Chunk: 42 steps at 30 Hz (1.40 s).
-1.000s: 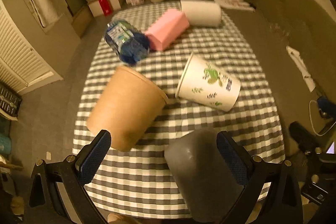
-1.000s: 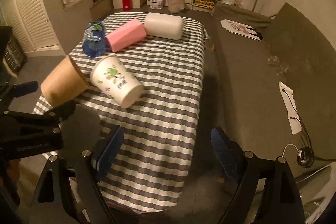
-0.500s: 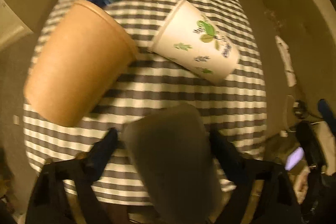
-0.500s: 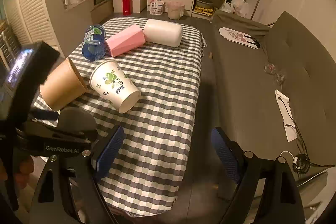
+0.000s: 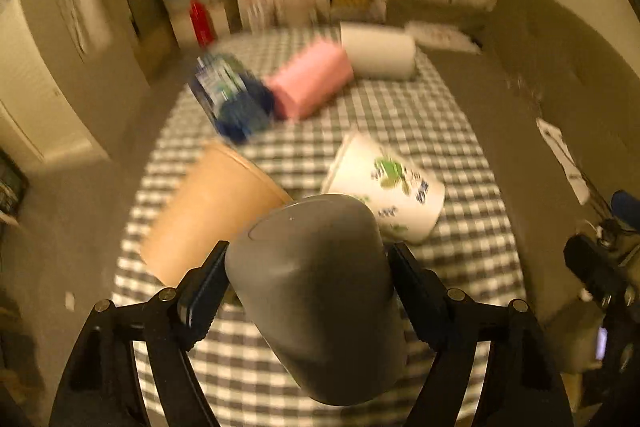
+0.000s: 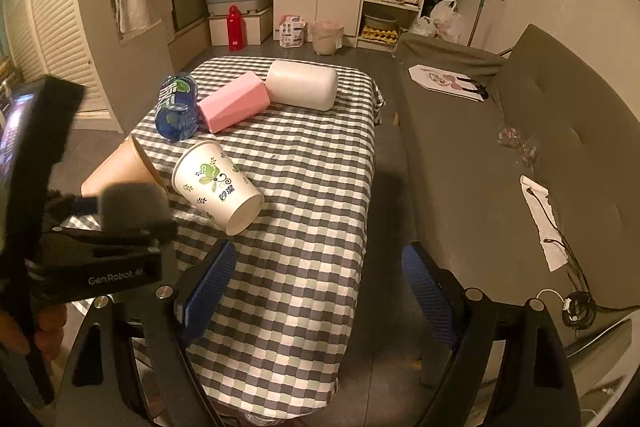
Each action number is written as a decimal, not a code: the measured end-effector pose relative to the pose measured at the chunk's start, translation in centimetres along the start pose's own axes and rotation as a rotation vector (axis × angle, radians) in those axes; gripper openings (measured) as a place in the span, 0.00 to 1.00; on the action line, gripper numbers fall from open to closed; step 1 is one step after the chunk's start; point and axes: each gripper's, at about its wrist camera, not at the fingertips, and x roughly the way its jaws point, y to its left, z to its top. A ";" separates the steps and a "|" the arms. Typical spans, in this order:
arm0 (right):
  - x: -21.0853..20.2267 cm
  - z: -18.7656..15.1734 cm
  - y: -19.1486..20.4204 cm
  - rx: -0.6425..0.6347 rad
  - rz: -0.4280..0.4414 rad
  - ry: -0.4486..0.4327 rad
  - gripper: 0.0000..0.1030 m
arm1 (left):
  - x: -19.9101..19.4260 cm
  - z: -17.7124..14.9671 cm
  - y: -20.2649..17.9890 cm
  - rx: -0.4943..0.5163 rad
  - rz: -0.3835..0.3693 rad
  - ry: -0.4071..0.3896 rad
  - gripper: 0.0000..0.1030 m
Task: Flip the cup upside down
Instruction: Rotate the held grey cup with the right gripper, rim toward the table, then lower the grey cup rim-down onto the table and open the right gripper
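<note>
- The white lettering "GenRobot.AI" is read on the black body of the left hand-held gripper (image 6: pixel 132 215) in the right wrist view; the print on the blue-labelled plastic bottle (image 6: pixel 177 107) is too small to be read.
- Dark characters and green leaf sprigs are printed on the white paper cup (image 6: pixel 218 185), which lies on its side with its mouth turned to the near right.
- Three cups are counted: the white paper cup, a plain brown paper cup (image 6: pixel 120 169) lying on its side just to its left, and a dark grey matte cup (image 5: pixel 320 291).
- The dark grey matte cup is clamped between the blue pads of the left hand-held gripper (image 5: pixel 308 291) and is held above the near left part of the table (image 6: pixel 304 163), with its closed base pointing away from the camera.
- One pink faceted block (image 6: pixel 234 101) and one white rounded cylinder (image 6: pixel 303 85) lie at the far end, the bottle just left of the block.
- The right hand-held gripper (image 6: pixel 316 291) is spread wide, with nothing between its fingers, over the near edge of the table.
- The right half of the grey-and-white checked cloth is bare up to its edge; a grey sofa (image 6: pixel 480 155) stands just beyond.
</note>
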 end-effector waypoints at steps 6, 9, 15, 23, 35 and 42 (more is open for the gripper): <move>0.2 -0.1 0.2 -0.008 -0.014 0.000 0.83 | -1.6 -3.3 -0.9 0.081 0.051 -0.180 0.78; 0.3 -0.1 0.3 -0.012 -0.013 -0.002 0.83 | -2.2 -4.0 -0.7 0.085 0.048 -0.188 0.78; 0.2 -0.1 0.6 -0.018 -0.011 -0.009 0.83 | -2.1 -5.7 -1.5 0.096 -0.016 -0.150 0.78; -0.5 -0.2 0.5 -0.015 -0.009 -0.037 0.83 | -3.3 -5.8 -1.0 0.063 -0.033 -0.188 0.86; -3.4 0.0 -0.9 0.077 0.040 -0.164 0.83 | -7.4 -4.1 0.9 0.037 -0.114 -0.267 0.87; -4.8 -0.5 -0.3 0.103 0.064 -0.215 0.83 | -9.5 -3.7 4.2 -0.046 -0.124 -0.323 0.87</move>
